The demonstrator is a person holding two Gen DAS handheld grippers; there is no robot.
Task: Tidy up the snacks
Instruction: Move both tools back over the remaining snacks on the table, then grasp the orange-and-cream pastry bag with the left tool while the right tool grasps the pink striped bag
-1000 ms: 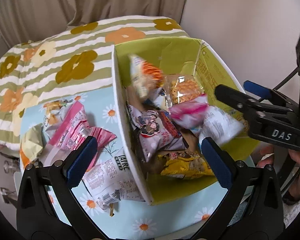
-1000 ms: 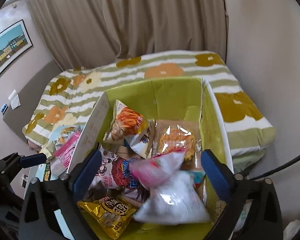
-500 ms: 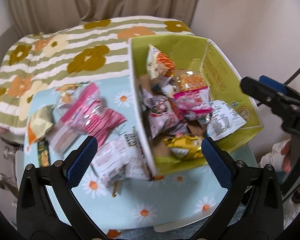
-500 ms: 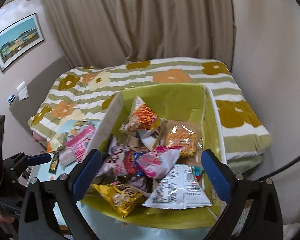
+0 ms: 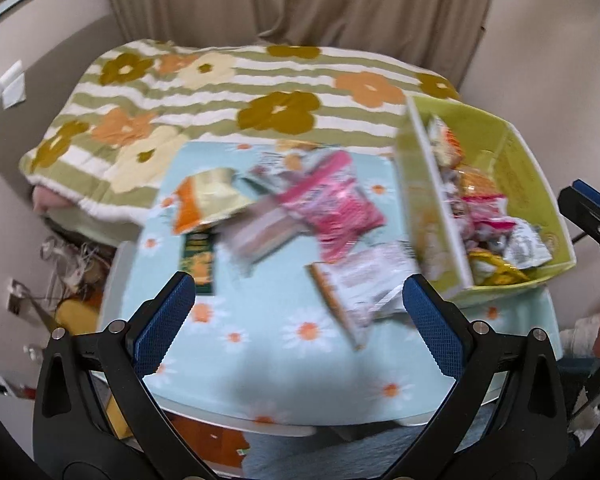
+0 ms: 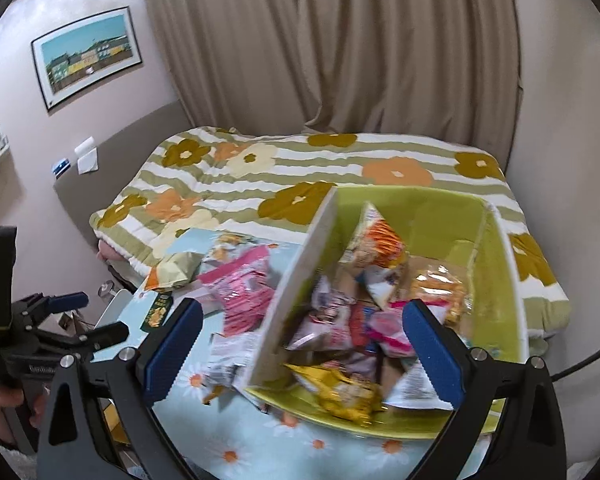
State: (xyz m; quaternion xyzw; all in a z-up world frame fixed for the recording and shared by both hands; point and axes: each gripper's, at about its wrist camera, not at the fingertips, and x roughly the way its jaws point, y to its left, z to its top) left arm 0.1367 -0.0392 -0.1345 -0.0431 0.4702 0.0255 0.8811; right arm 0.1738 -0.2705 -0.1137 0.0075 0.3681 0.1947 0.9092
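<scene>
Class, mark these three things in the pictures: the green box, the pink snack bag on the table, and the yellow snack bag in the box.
green box (image 6: 496, 264): right wrist view, inner right wall.
pink snack bag (image 5: 336, 204): left wrist view, middle of bag.
yellow snack bag (image 6: 340, 394): right wrist view, middle of bag.

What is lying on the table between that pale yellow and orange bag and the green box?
In the left wrist view, a pink snack bag lies between the pale yellow and orange bag and the green box; it is blurred.

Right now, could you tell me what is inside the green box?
The green box holds a pile of snack packets, among them an orange bag and a yellow bag. Whatever lies beneath the pile is covered.
</scene>
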